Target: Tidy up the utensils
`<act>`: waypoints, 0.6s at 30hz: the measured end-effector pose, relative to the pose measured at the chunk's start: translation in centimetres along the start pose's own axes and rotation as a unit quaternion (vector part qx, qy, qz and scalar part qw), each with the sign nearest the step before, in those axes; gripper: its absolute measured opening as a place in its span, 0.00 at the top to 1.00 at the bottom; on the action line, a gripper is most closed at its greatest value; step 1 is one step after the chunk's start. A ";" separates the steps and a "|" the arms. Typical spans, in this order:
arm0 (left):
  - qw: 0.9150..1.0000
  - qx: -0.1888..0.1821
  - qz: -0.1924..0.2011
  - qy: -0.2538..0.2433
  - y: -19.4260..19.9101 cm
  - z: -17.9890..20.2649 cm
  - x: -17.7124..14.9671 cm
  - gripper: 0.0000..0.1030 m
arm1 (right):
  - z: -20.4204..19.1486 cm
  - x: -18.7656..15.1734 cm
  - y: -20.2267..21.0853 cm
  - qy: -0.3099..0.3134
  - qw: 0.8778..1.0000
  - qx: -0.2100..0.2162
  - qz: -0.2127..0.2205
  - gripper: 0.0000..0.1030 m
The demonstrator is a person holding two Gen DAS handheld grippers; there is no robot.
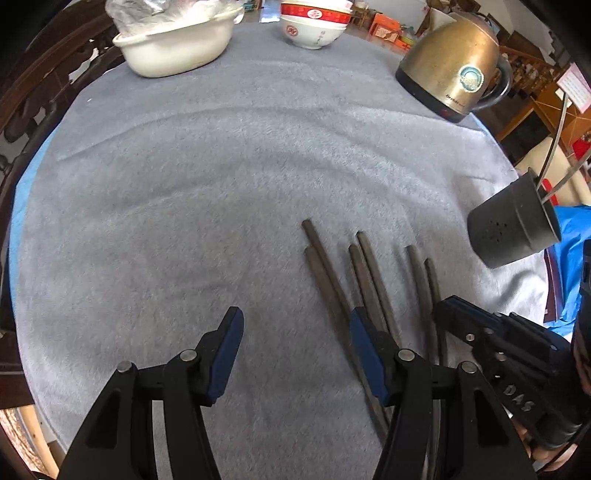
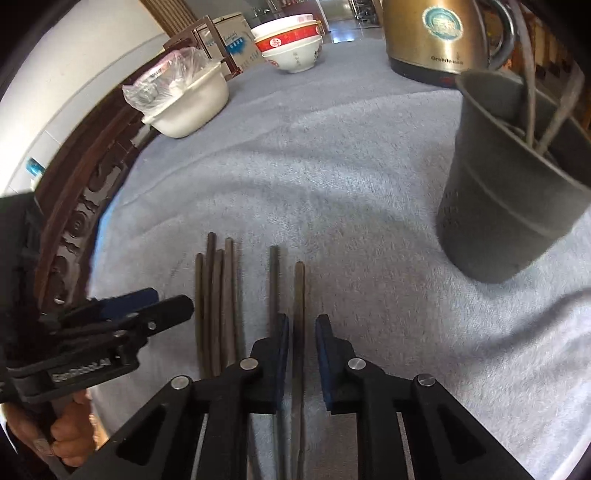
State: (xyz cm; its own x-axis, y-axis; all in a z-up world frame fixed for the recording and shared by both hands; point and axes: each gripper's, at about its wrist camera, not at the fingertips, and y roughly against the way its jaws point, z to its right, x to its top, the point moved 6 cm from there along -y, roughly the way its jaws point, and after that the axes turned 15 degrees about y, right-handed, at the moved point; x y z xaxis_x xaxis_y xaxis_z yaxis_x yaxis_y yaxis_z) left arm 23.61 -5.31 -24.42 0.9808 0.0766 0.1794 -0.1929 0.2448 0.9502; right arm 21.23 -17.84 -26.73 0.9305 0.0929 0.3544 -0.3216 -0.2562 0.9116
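Note:
Several dark chopsticks [image 1: 369, 280] lie side by side on the grey cloth [image 1: 207, 177]; they also show in the right wrist view [image 2: 221, 295]. My left gripper [image 1: 295, 325] is open and empty, just left of them, its right finger over the leftmost sticks. My right gripper [image 2: 301, 328] is partly open, its jaws on either side of the rightmost chopstick [image 2: 299, 295] without closing on it. A dark grey utensil holder [image 2: 506, 184] stands to the right with metal utensils in it; it also shows in the left wrist view [image 1: 513, 229].
A brass kettle [image 1: 454, 70] stands at the back right. Stacked red and white bowls [image 1: 314, 22] and a white tub [image 1: 177, 40] with a plastic bag stand at the back. A dark carved wooden chair [image 2: 85, 206] edges the table's left side.

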 end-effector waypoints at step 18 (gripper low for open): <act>1.000 0.008 -0.004 -0.004 -2.7 0.3 3.2 0.49 | -0.3 1.5 -1.5 0.063 0.996 -0.051 -0.044 0.90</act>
State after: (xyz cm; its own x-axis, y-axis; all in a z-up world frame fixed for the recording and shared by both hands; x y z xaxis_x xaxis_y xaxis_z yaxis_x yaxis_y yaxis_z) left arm 27.31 -6.06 -26.37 0.9827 0.0673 0.1728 -0.1838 0.2296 0.9558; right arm 23.03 -17.00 -27.45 0.9282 0.2333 0.2898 -0.2618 -0.1439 0.9543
